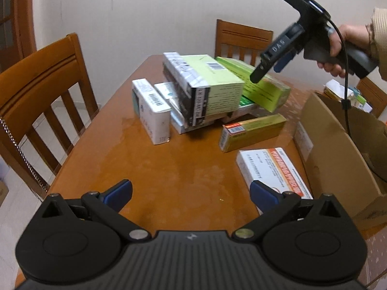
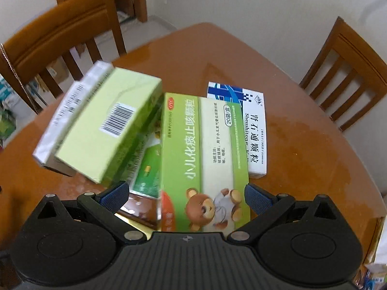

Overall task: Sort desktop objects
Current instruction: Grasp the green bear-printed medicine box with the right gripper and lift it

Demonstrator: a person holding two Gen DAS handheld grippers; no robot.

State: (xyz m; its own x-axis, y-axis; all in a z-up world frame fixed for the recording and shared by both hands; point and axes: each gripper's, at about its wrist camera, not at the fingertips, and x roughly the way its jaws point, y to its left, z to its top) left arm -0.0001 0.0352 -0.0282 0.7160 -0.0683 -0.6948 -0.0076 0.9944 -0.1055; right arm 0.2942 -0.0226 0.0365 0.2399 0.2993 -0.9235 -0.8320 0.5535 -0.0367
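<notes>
Several medicine boxes lie piled mid-table. A pale green box with a barcode [image 1: 212, 84] [image 2: 108, 125] leans tilted on top, beside a green box with a bear picture [image 1: 263, 87] [image 2: 205, 157]. My right gripper [image 1: 268, 70] [image 2: 186, 195] hovers just over the bear box, open, its fingers straddling the box's near end. A white-and-blue box [image 2: 254, 133] lies beyond. My left gripper [image 1: 191, 193] is open over bare table with nothing between its fingers. A white-and-orange box [image 1: 271, 169] sits by its right finger, and a gold-green box [image 1: 251, 130] lies farther on.
An open cardboard carton [image 1: 338, 157] stands at the table's right edge. A white box [image 1: 151, 111] stands at the left of the pile. Wooden chairs [image 1: 43, 91] [image 1: 241, 41] ring the brown table [image 1: 169, 164]. A hand [image 1: 343, 46] holds the right gripper.
</notes>
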